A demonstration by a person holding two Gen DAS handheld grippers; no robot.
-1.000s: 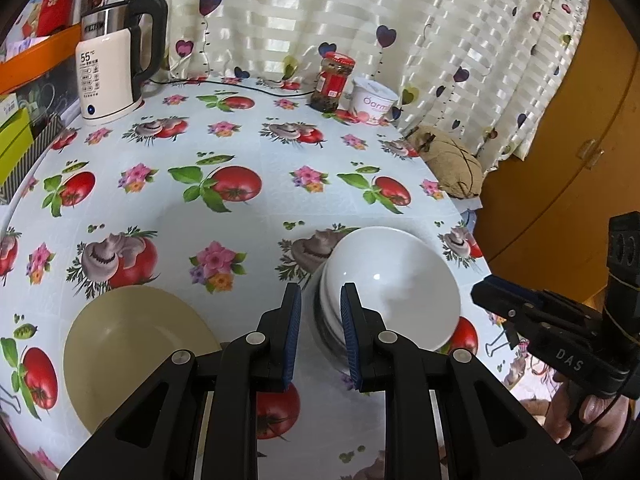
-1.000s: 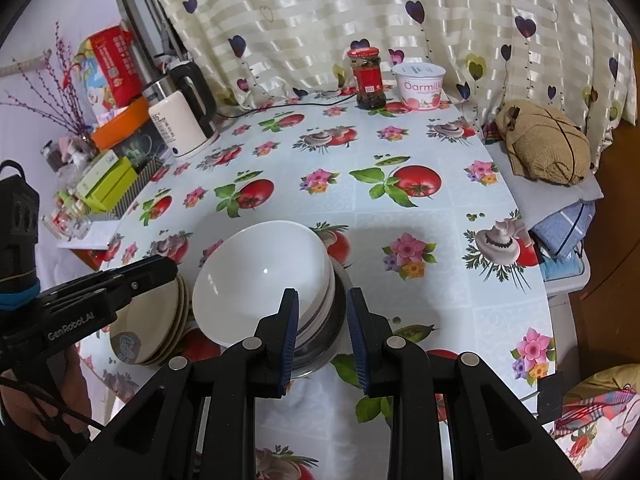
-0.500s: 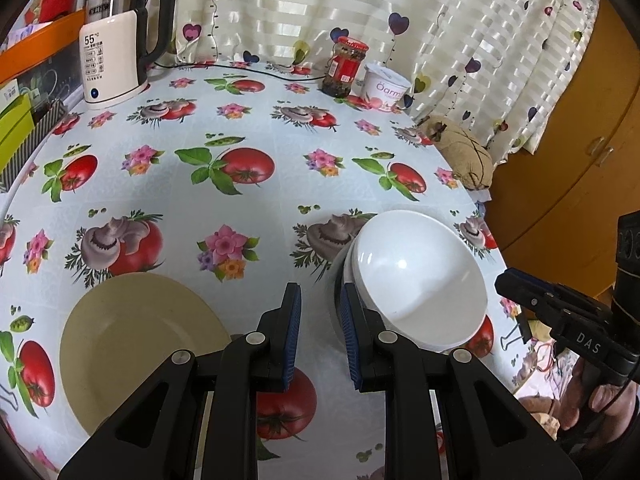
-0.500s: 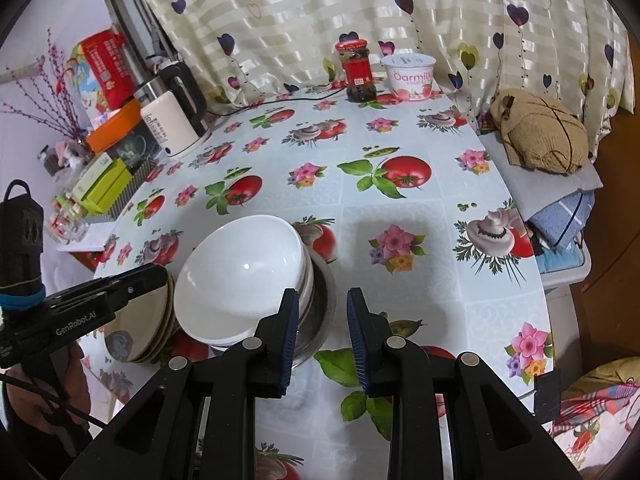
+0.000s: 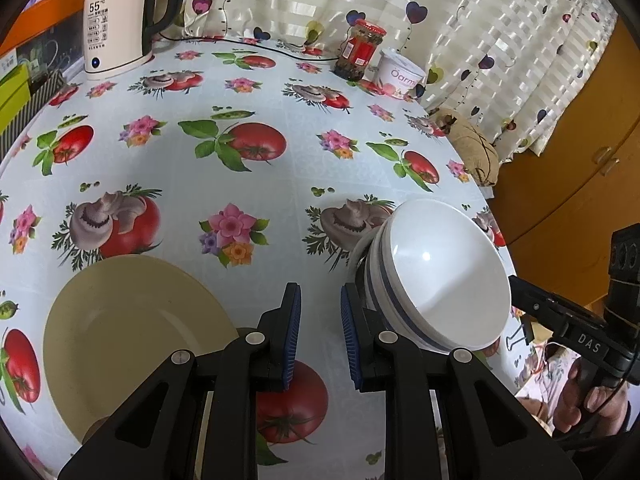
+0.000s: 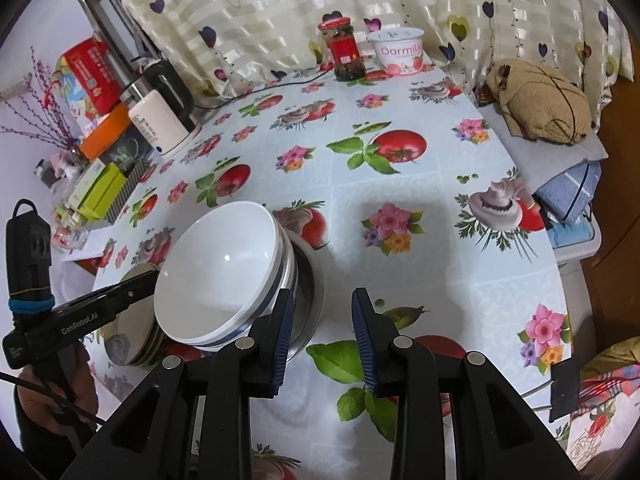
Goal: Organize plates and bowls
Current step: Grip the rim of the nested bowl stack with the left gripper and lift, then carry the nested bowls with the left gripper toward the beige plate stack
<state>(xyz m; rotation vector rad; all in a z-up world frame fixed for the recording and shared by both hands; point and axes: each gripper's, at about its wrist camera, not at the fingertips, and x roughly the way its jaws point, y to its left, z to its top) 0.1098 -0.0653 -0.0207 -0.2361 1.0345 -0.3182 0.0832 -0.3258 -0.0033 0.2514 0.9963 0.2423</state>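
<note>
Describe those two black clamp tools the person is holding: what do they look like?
Both are black plastic frames ending in two fingers with ribbed blue pads and round silver rivets. Seen from the other camera, the left gripper reads "GenRoboAI" in white on its side, with a blue band around its upright black block and a thin black cable trailing. The right gripper reads "DAS". Only bare hands show at the handles.

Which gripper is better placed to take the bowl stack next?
Right, probably. The right gripper is opening beside the stack of white bowls, near the rim. The left gripper stays narrow.
</note>
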